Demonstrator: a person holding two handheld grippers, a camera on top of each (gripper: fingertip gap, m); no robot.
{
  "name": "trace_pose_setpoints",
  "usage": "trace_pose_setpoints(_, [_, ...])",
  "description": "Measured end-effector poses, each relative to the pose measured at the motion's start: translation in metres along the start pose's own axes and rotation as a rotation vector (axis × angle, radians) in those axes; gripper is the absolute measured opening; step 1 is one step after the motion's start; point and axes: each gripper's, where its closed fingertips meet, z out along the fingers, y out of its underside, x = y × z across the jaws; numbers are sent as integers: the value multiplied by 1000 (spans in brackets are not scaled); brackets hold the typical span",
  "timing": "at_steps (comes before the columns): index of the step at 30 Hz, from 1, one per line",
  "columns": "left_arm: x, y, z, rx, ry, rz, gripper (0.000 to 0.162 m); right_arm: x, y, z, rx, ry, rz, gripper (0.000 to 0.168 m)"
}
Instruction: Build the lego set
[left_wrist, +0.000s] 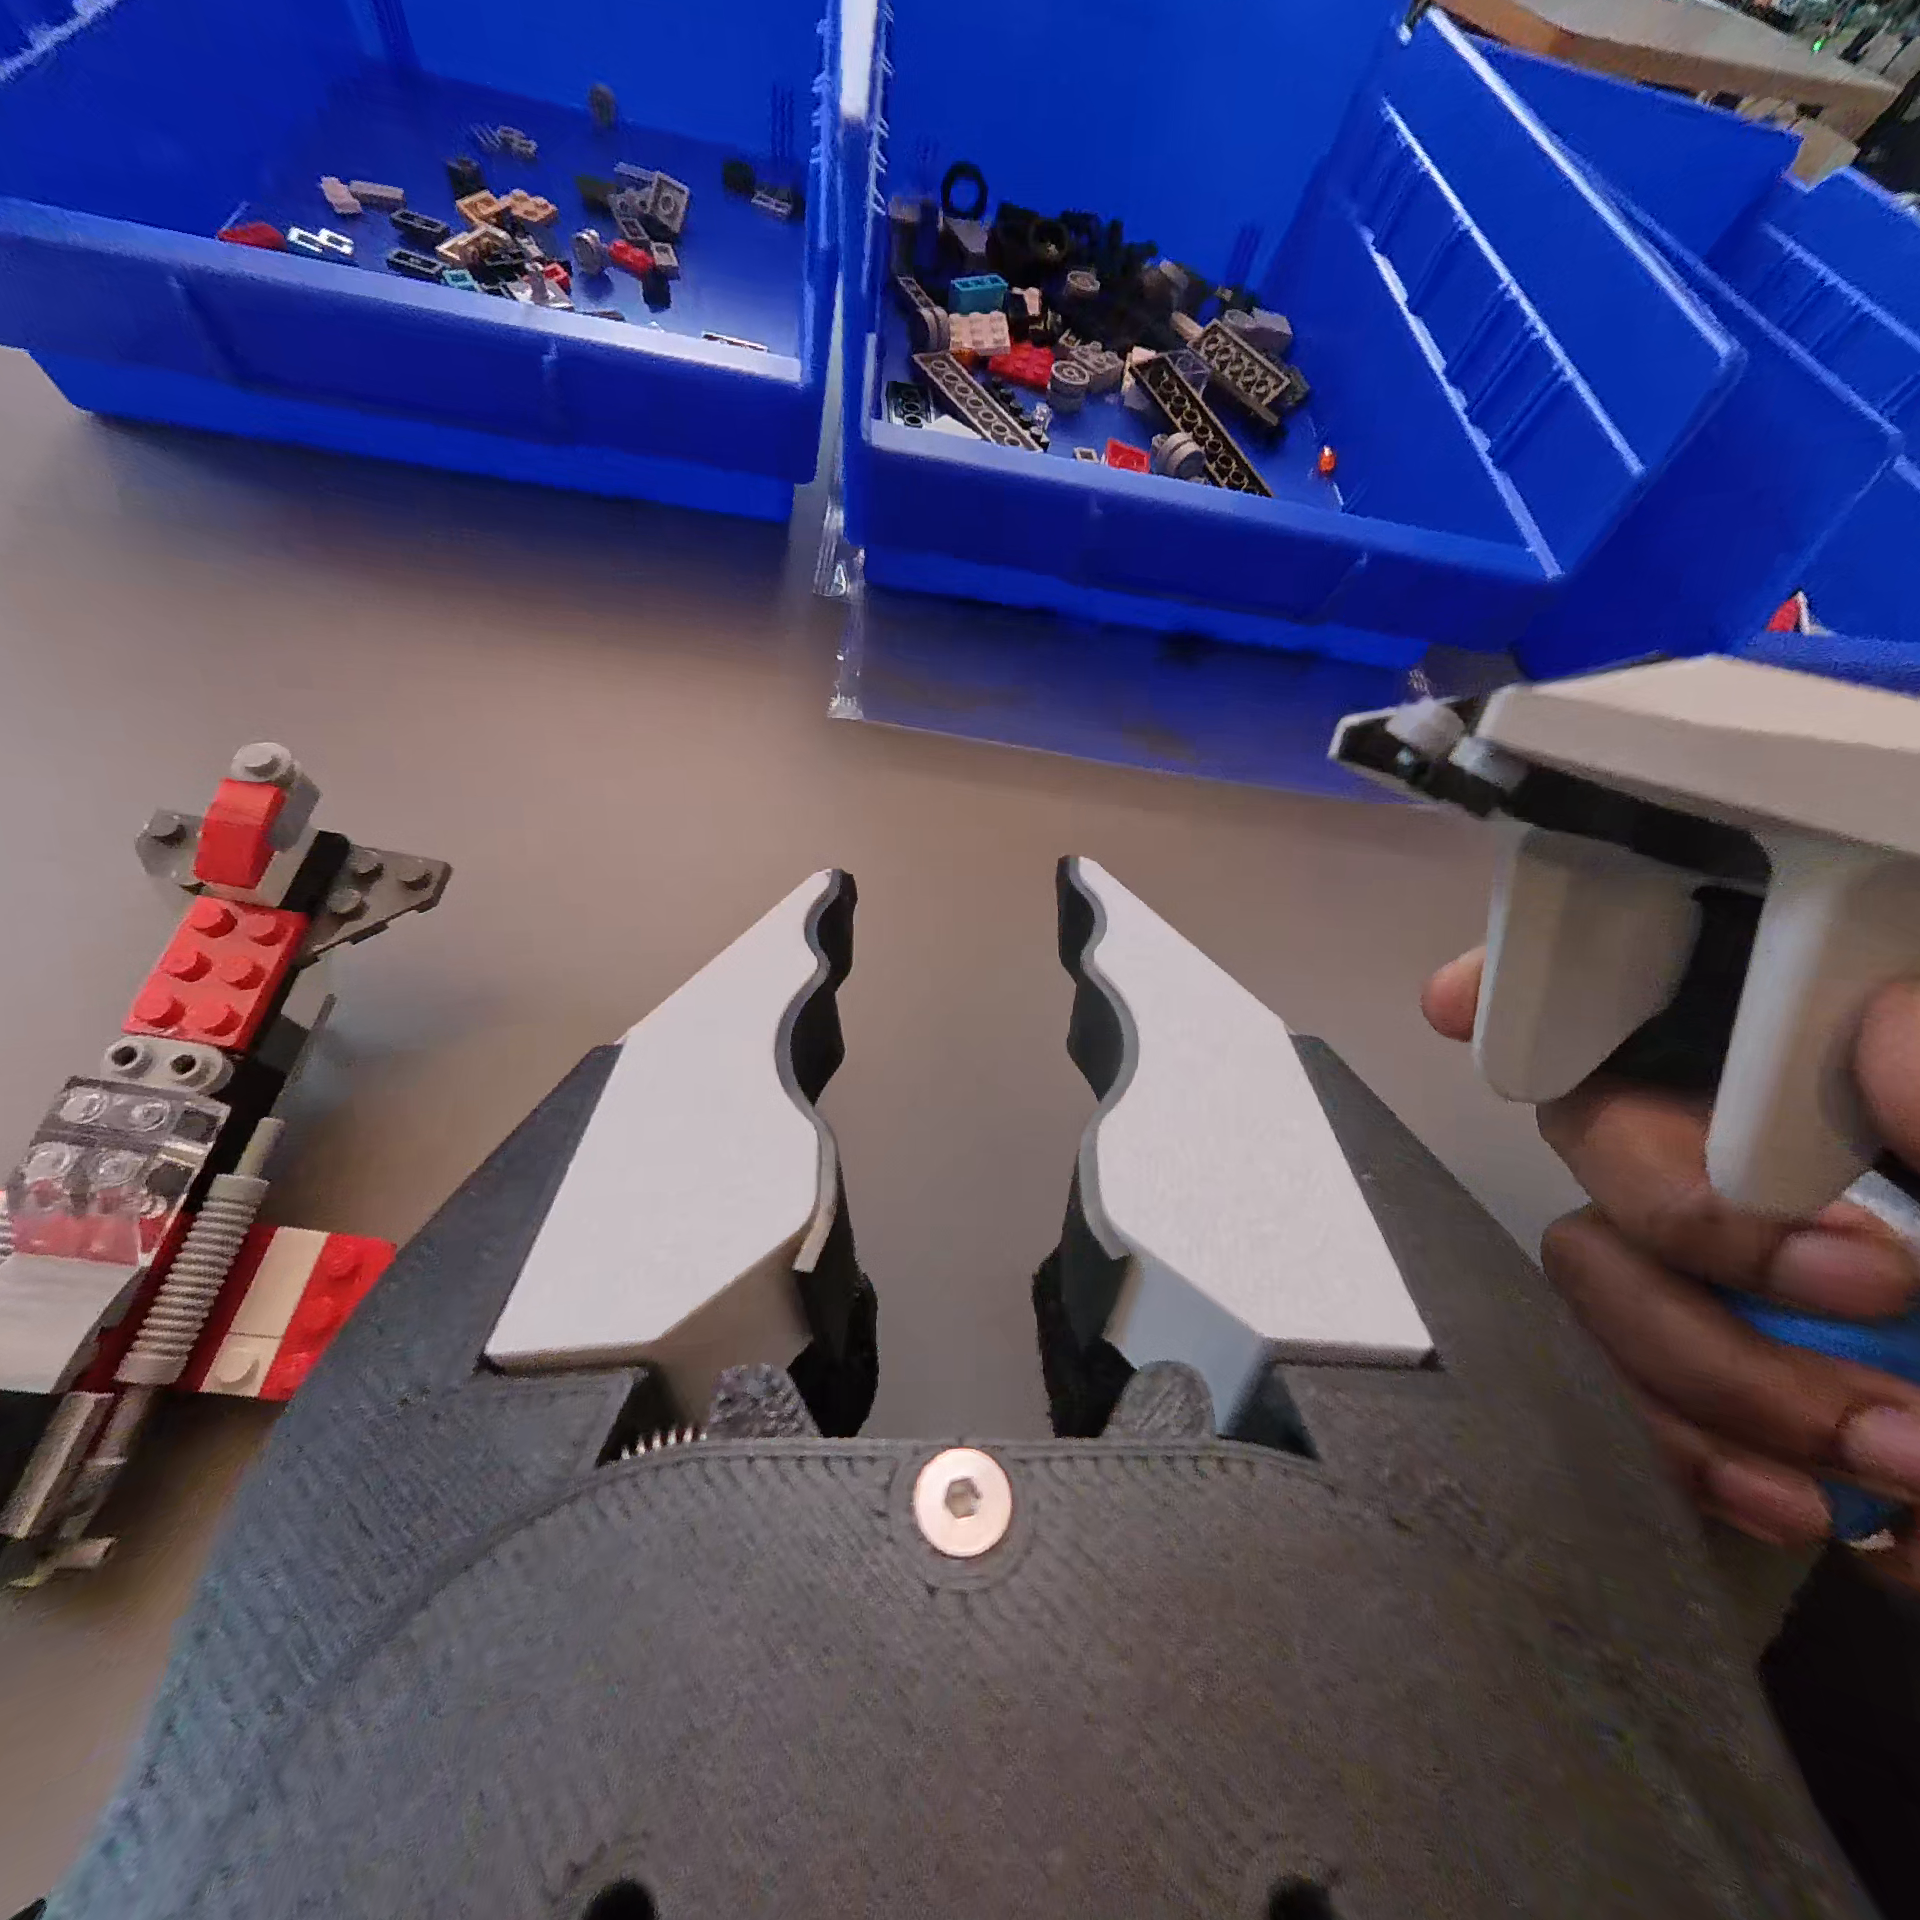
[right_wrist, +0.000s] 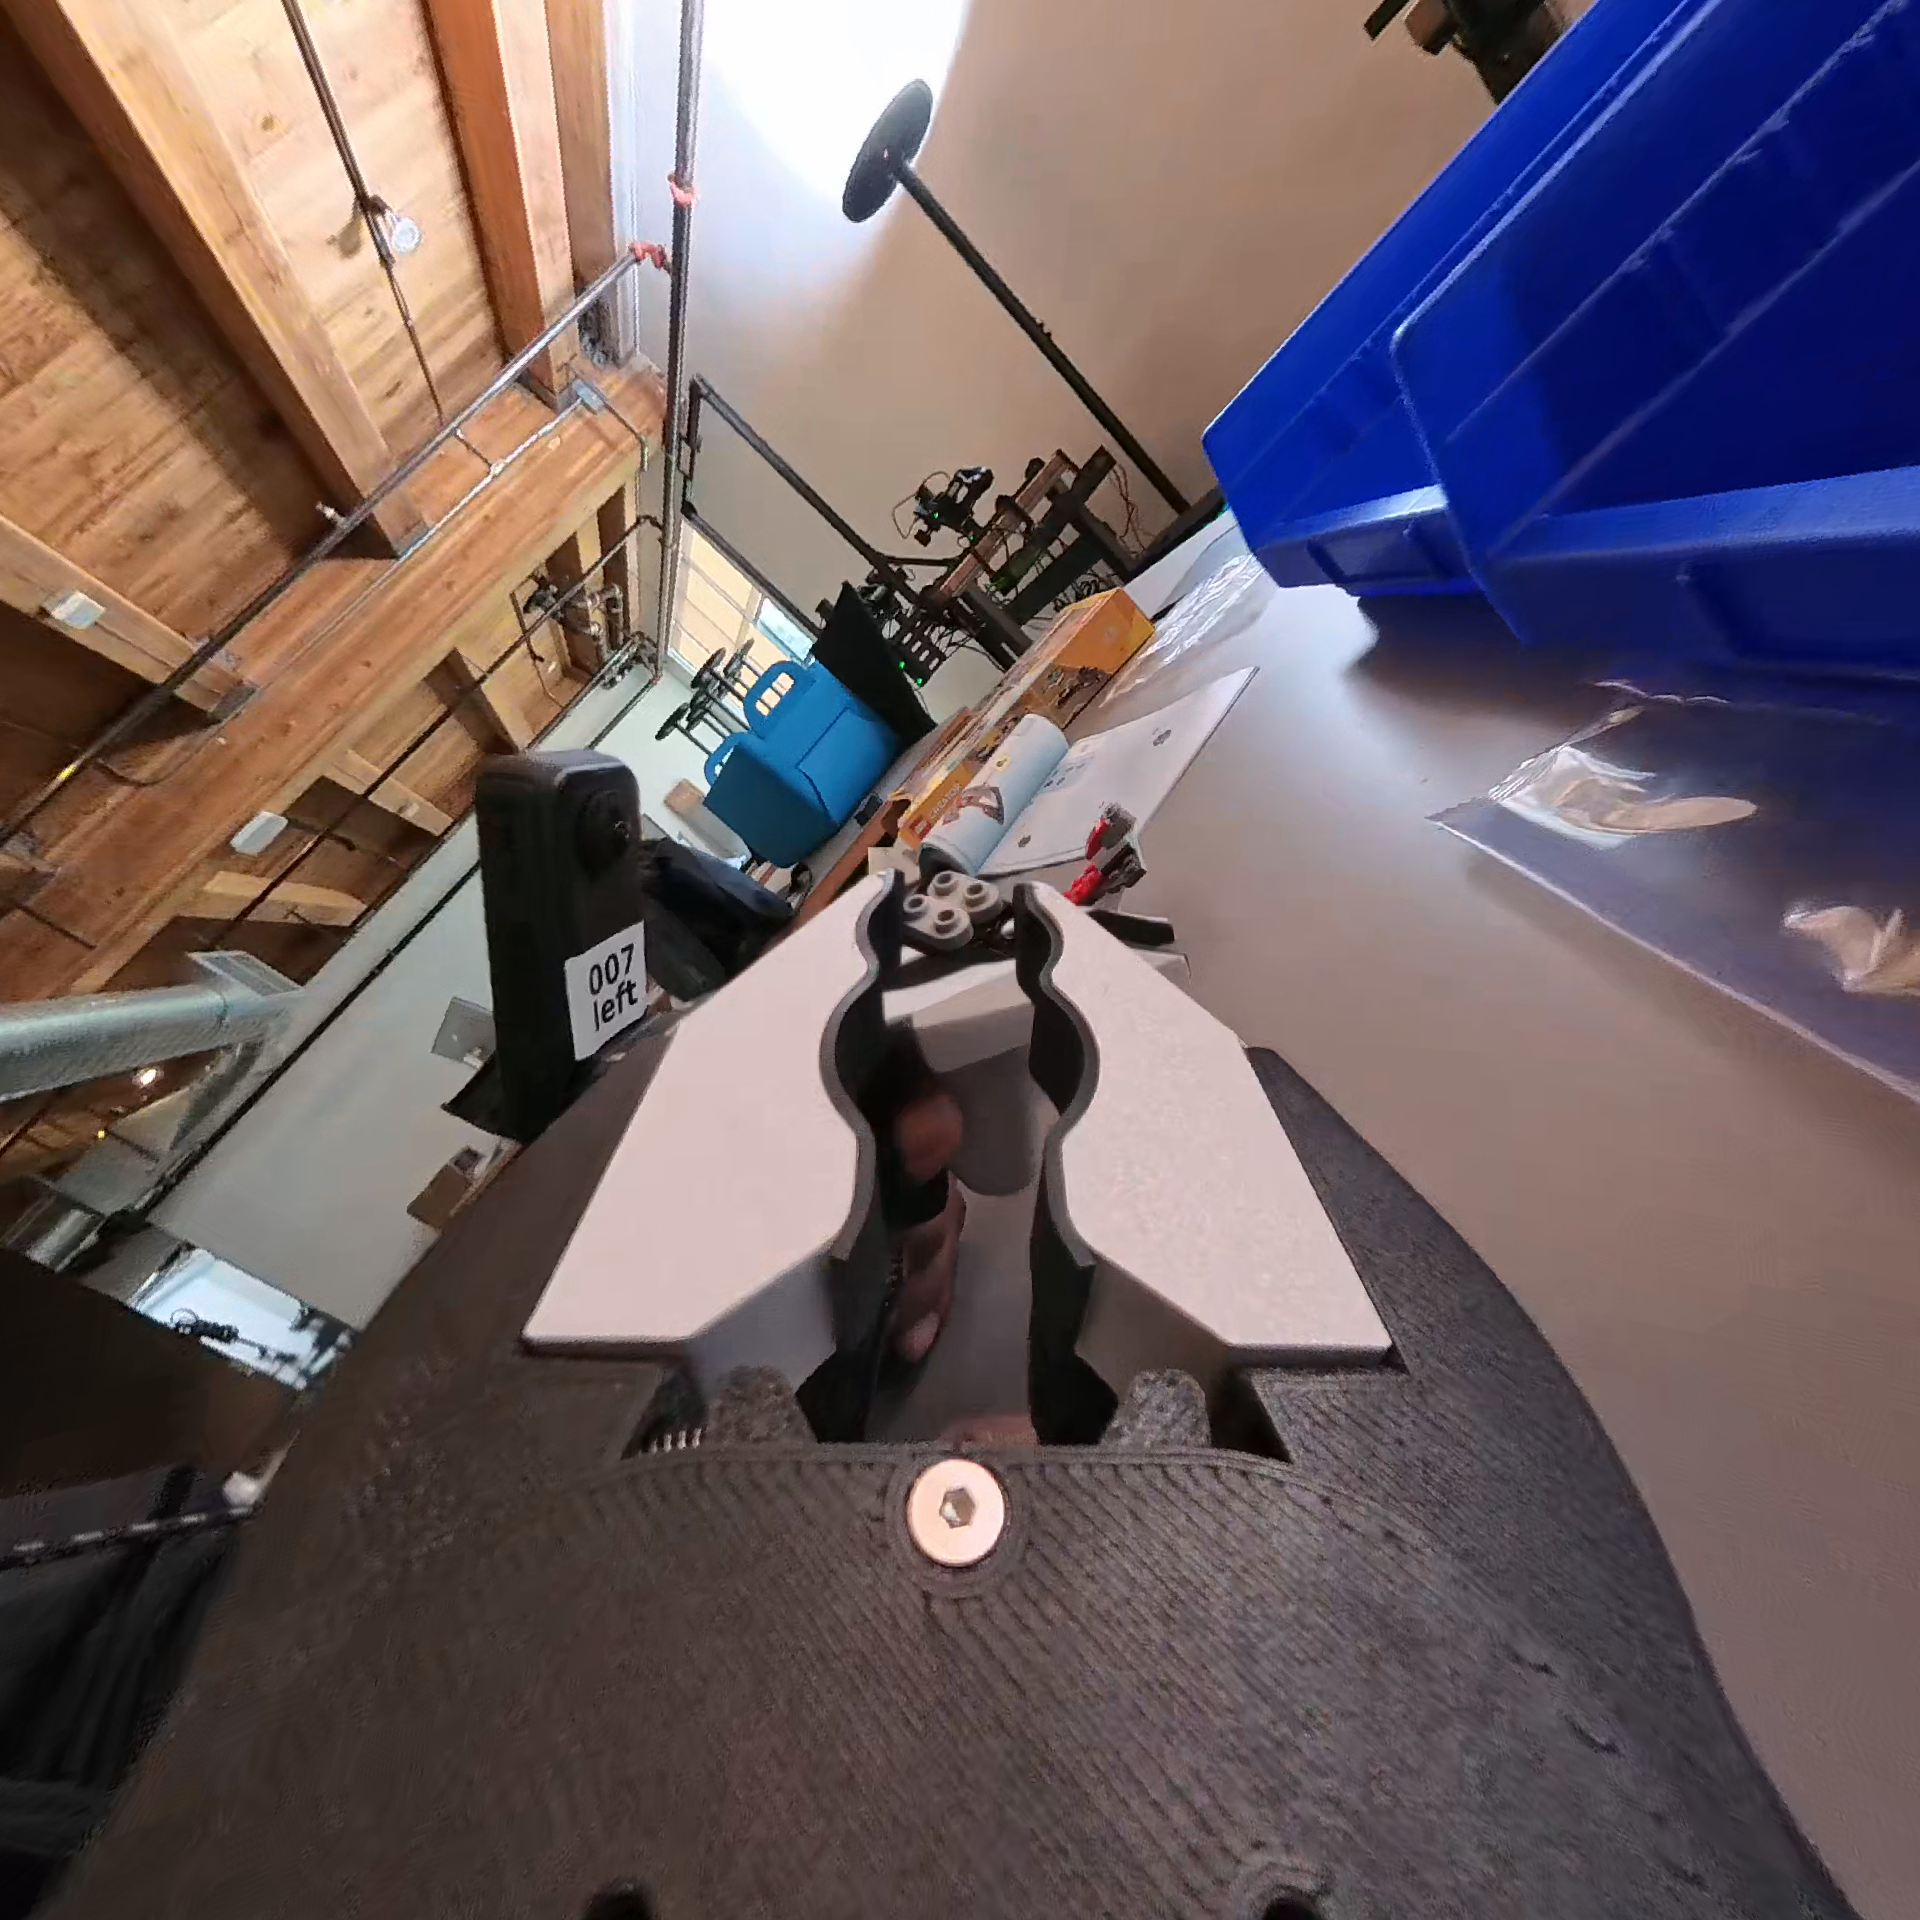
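A partly built lego model (left_wrist: 213, 1049) of red, grey, black and clear bricks lies on the table at the left. My left gripper (left_wrist: 954, 894) is open and empty, hovering over bare table just right of the model. My right gripper (right_wrist: 954, 902) is rolled on its side and shut on a small grey studded piece with black parts (right_wrist: 940, 912) at its fingertips. It also shows in the left wrist view (left_wrist: 1455, 764), held by a hand at the right, with the piece (left_wrist: 1397, 750) at its tip.
Two blue bins of loose bricks stand at the back, one left (left_wrist: 416, 343) and one right (left_wrist: 1091, 520), with more blue bins (left_wrist: 1558, 364) stacked beside them. A clear plastic bag (right_wrist: 1662, 831) lies in front of the bins. An instruction booklet (right_wrist: 1132, 769) and a lego box (right_wrist: 1060, 665) lie farther along the table.
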Motion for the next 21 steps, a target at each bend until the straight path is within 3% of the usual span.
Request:
trace_pose_setpoints(8, [0,2,1,-15,7,-16,41,-1,2,1,-18,-18,-3,21])
trace_pose_setpoints(12, [2,-13,-13,113,74,-66,41,0,-4,0,5,-32,10,21])
trace_pose_setpoints(17, [7,-28,-40,253,321,-296,34,-6,-9,-2,-7,-57,-130,21])
trace_pose_setpoints(21, [22,-35,-53,272,578,-579,34,-12,-2,-1,-78,-81,-340,22])
